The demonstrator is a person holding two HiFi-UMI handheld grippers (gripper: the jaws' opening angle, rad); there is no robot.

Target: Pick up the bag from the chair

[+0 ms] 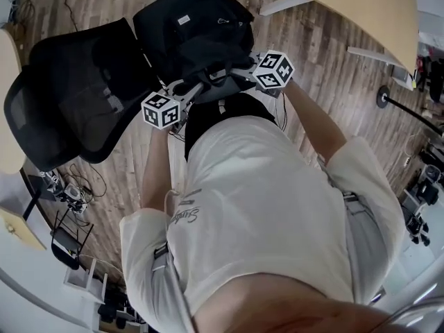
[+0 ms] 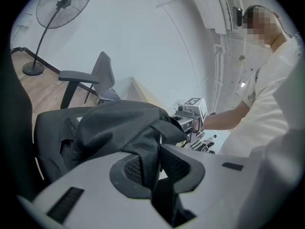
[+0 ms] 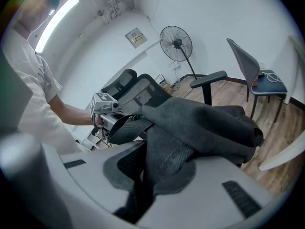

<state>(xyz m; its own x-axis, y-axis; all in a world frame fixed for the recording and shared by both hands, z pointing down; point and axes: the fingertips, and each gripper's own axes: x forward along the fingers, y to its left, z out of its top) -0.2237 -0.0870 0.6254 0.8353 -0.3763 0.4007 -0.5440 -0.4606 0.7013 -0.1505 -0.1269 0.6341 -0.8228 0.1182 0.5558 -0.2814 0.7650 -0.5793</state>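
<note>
Head view, bag (image 1: 194, 26): black, over the seat of the chair (image 1: 69, 96). Whether it touched the seat could not be told.
Head view, left gripper (image 1: 198, 87): at the bag's near edge, beside the backrest.
Head view, right gripper (image 1: 227, 75): at the same edge, just beside the left one.
Head view, room: bare floor (image 1: 305, 82) lay to the right of the chair. The desk (image 1: 368, 12) edge stood well apart at upper right. The person's torso (image 1: 263, 207) was close behind both grippers.
Left gripper view, jaws: the left gripper (image 2: 155, 163) was clamped on a dark fold of the bag (image 2: 114, 123).
Left gripper view, surroundings: right gripper (image 2: 190, 112) just past the bag's far edge. A grey chair (image 2: 102, 73) and a fan (image 2: 64, 4) stood well beyond, with floor between.
Right gripper view, jaws: the right gripper (image 3: 143, 171) was clamped on bag (image 3: 200, 123) fabric.
Right gripper view, surroundings: left gripper (image 3: 105, 106) at the strap end. An armrest (image 3: 209, 78) stood just behind the bag. The fan (image 3: 175, 42) and the grey chair (image 3: 252, 70) were well apart.
</note>
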